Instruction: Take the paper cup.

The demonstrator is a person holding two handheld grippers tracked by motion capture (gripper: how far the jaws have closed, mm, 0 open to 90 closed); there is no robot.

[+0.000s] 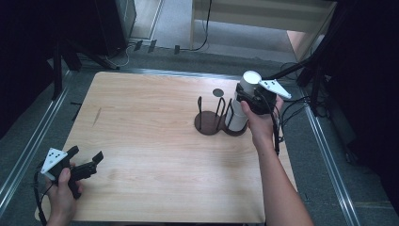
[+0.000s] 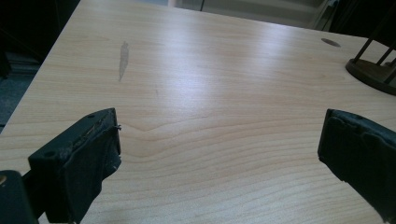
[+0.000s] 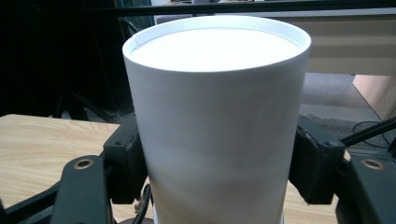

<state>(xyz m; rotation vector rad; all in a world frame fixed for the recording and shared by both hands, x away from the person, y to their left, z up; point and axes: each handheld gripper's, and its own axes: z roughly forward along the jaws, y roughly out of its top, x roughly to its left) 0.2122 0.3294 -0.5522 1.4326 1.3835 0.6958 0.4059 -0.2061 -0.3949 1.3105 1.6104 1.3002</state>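
A tall white cup [image 1: 236, 117] stands upright in the right-hand ring of a dark brown wire holder [image 1: 207, 126] at the table's right middle. My right gripper [image 1: 242, 100] is shut on the cup's upper half, coming in from the right. In the right gripper view the cup [image 3: 215, 93] fills the space between the two pads [image 3: 126, 158], which press on both sides of my right gripper [image 3: 217, 163]. My left gripper [image 1: 85, 154] is held open near the table's front left corner, with bare wood between its jaws [image 2: 219, 140]. The holder's base [image 2: 371, 70] shows far right.
The wooden table [image 1: 155, 141] has a small dark round spot [image 1: 217, 92] behind the holder and a grey scuff [image 1: 96, 116] at the left. Metal rails [image 1: 324, 141] run along both sides. Cables [image 1: 294, 110] lie off the right edge.
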